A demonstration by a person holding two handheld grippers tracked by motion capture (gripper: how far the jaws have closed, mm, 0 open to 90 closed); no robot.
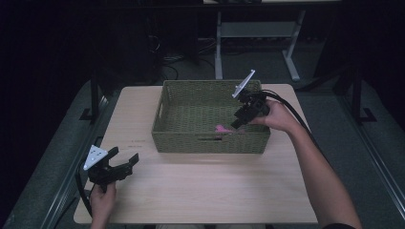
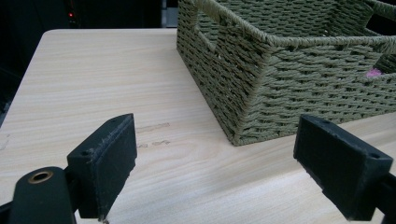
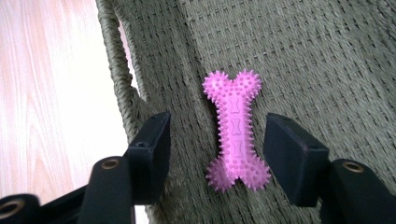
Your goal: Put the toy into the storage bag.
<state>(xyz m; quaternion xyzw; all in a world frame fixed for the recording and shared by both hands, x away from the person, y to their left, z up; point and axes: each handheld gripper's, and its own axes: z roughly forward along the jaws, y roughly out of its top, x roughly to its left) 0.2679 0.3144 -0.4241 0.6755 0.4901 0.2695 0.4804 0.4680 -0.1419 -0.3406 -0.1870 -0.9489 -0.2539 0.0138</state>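
Here, right gripper (image 1: 240,120) is tipped down into woven basket (image 1: 181,90), jaws spread either side of pink bone toy (image 3: 236,132) on basket floor, w/o touching. Left gripper (image 1: 125,161) held low nr table (image 1: 210,191) corner, jaws wide apart.

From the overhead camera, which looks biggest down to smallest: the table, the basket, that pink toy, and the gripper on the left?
1. Table
2. Basket, covering a large part of the tabletop
3. Left gripper
4. Pink toy, partly hidden behind the basket's near wall, so its full size is unclear here

A dim lab or workshop: a bare wooden table (image 1: 200,191) near, a white-legged desk frame (image 1: 255,38) and loose cables (image 1: 167,59) on the far floor.
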